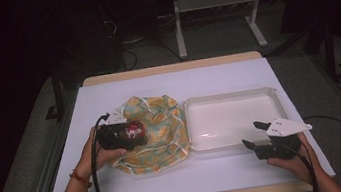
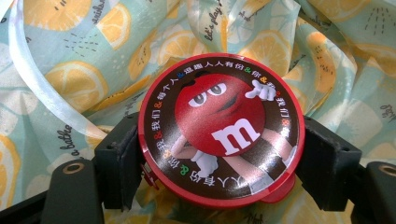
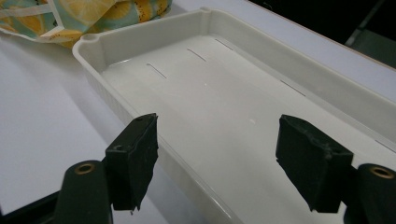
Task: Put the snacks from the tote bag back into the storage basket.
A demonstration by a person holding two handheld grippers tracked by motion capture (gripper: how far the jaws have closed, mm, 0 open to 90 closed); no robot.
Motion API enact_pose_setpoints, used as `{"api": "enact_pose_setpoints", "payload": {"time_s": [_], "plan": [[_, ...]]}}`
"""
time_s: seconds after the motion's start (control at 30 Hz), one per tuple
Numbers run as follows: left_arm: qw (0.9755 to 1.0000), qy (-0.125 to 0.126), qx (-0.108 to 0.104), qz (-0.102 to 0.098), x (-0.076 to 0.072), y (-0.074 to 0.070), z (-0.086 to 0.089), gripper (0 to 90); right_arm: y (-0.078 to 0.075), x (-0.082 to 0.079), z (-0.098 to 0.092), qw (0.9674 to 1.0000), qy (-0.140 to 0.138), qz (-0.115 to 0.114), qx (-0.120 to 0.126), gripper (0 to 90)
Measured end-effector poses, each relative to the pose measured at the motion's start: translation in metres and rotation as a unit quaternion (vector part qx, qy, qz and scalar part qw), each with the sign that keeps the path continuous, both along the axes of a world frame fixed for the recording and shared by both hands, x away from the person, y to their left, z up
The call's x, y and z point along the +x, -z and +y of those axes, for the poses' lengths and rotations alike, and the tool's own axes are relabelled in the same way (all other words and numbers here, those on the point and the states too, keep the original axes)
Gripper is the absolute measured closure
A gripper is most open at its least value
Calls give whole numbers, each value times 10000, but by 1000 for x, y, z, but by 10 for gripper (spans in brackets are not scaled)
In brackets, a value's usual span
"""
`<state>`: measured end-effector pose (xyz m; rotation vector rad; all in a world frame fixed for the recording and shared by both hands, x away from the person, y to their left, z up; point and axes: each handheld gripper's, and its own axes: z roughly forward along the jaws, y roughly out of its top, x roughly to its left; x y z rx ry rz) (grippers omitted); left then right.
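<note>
The left gripper (image 1: 135, 130) sits over the lemon-print cloth (image 1: 162, 122), and its jaws are clamped on the round red tin (image 2: 222, 130). In the left gripper view, both black pads press the tin's rim, one on each side, with the jaws partly closed around it. The lid faces the camera: a red candy character, a white "m", a ring of small text round the edge. A small red tab pokes out at the tin's lower edge. The cloth lies crumpled beneath, orange slices on pale green, with a white ribbon (image 2: 42, 88) looping across it.

From the high view, the tin (image 1: 134, 129) is on the left half of the desk (image 1: 122, 90), on top of the cloth, just left of the white tray (image 1: 231, 96). Cloth and tray look to be touching at the tray's left rim.

Over on the right, the right gripper (image 1: 254, 134) hangs at the tray's near right corner. Its jaws stand wide apart with nothing between them. In the right gripper view the tray (image 3: 93, 51) runs away from the jaws, bare inside, the cloth (image 3: 84, 16) bunched beyond its far corner.
</note>
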<state>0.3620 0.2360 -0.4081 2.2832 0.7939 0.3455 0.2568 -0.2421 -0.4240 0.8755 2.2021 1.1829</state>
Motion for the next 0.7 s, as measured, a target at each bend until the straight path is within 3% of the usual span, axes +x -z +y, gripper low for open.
{"api": "enact_pose_setpoints", "payload": {"time_s": [0.4, 0.7], "plan": [[9999, -49, 116, 23, 1, -2, -4, 254, 0, 0, 0, 10000, -7, -8, -6, 289], [9998, -207, 65, 28, 1, -2, -7, 256, -1, 0, -1, 10000, 10, -15, 1, 290]]}}
